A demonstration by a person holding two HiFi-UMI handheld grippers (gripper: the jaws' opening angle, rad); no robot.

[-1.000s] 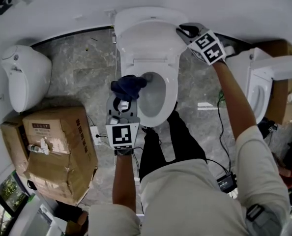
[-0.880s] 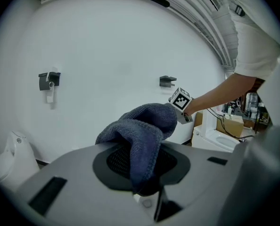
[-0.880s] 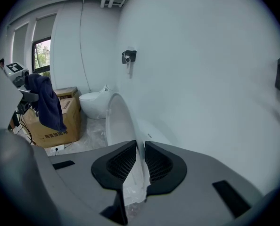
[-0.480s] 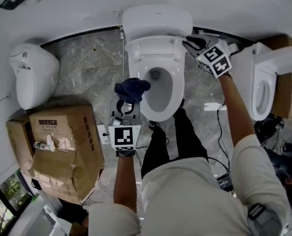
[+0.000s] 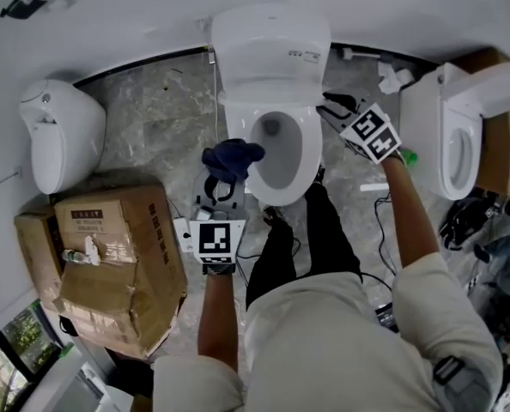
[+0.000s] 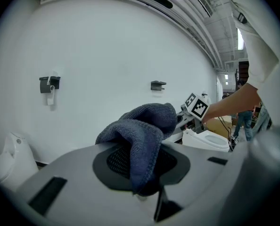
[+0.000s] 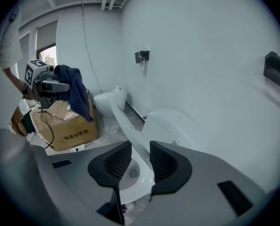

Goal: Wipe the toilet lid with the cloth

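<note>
The toilet (image 5: 310, 157) stands in the middle of the floor with its lid (image 5: 272, 54) swung up against the tank, so the bowl lies open. By my judgement the wiping has not begun. The cloth touches no part of the lid, and the whole rub-down is left to do. The lid looks white, smooth and glossy, and from the head view I can make out no smear or stain on it. The right tongs (image 5: 334, 108) hang just beside the bowl's right rim. Their jaws have just been opening and now stand released, with nothing between the pads. The left tongs (image 6: 142, 166) are clenched on the dark blue cloth (image 5: 231, 157). It is a soft knitted bundle draped over them, held near the bowl's left rim and apart from the lid.
</note>
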